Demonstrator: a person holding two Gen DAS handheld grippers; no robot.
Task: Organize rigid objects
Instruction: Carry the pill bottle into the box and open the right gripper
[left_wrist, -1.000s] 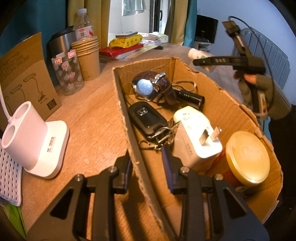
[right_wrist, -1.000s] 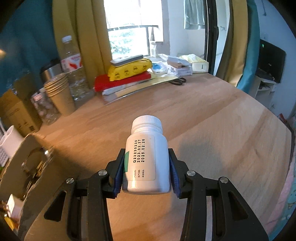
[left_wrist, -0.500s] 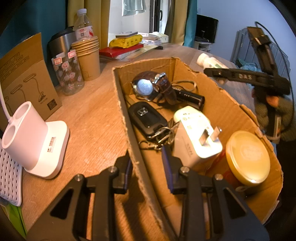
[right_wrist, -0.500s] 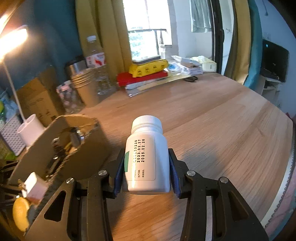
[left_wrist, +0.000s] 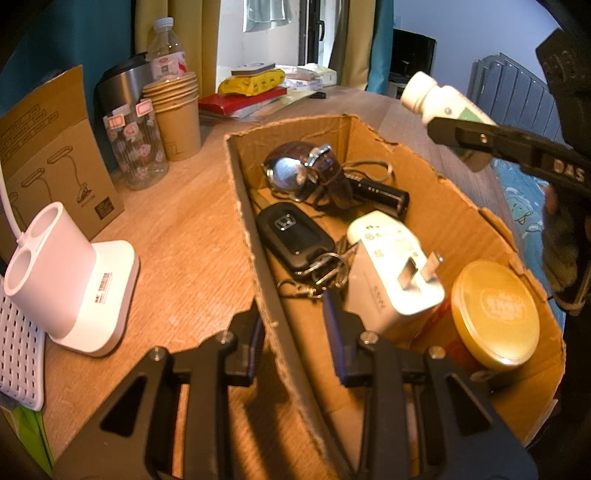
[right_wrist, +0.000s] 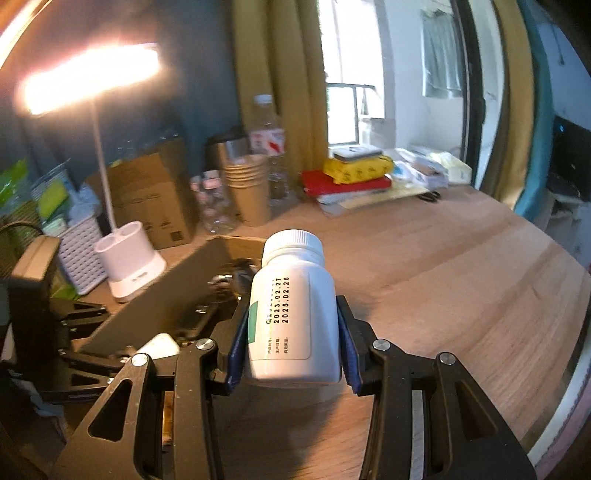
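Observation:
An open cardboard box (left_wrist: 461, 206) stands on the wooden table. In it lie a watch (left_wrist: 295, 173), a black car key (left_wrist: 291, 232), a white plug charger (left_wrist: 391, 266), a black torch (left_wrist: 380, 192) and a gold-lidded tin (left_wrist: 495, 310). My left gripper (left_wrist: 293, 325) straddles the box's near left wall and is shut on it. A white pill bottle (right_wrist: 295, 314) with a printed date label is clamped between the blue pads of my right gripper (right_wrist: 291, 350). In the left wrist view the pill bottle (left_wrist: 439, 99) hangs tilted above the box's far right rim.
Left of the box stand a white lamp base (left_wrist: 74, 273), a brown carton (left_wrist: 48, 147), a patterned glass jar (left_wrist: 136, 147), stacked paper cups (left_wrist: 177, 110), a steel flask and a water bottle (left_wrist: 166, 48). Books and packets (left_wrist: 251, 88) lie at the back. Bare wood (right_wrist: 461, 295) stretches right.
The right gripper has carried the pill bottle leftward and slightly up, from over bare table to the box's right rim. The left gripper and box have stayed still.

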